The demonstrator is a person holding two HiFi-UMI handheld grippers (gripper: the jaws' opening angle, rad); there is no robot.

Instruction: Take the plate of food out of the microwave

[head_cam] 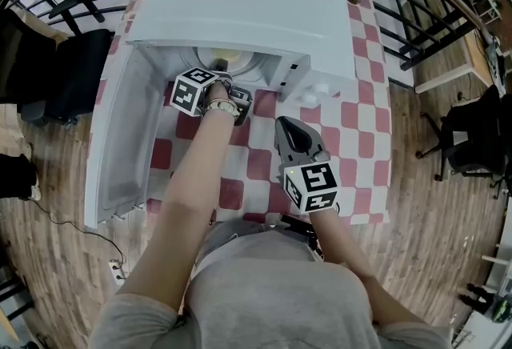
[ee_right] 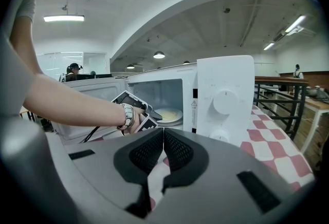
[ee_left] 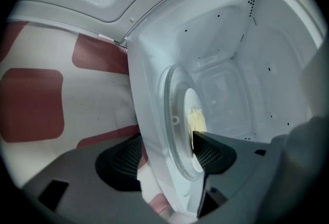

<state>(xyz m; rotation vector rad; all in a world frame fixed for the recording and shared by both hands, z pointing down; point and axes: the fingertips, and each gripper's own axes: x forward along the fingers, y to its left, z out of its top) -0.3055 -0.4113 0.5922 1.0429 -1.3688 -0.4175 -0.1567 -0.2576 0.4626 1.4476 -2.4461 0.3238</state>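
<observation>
Spread left gripper (ee_left: 167,141) has one jaw over the plate (ee_left: 192,102) in the microwave (head_cam: 240,11): stiff, slick, likely fragile, best pinched at its near rim; right gripper (ee_right: 163,138) pressed together

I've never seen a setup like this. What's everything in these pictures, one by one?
microwave: one, white, on the tablecloth, door swung open to the left
plate: one, white, on the glass turntable inside the microwave
food: one heap, pale yellow, on the plate
tablecloth: one, red and white checks, under the microwave
office chair: at least one, black, on the wooden floor at right
railing: one, black, behind the microwave
left gripper: one, grey, jaws apart at the microwave's mouth
right gripper: one, grey, jaws together, empty, held back over the tablecloth
</observation>
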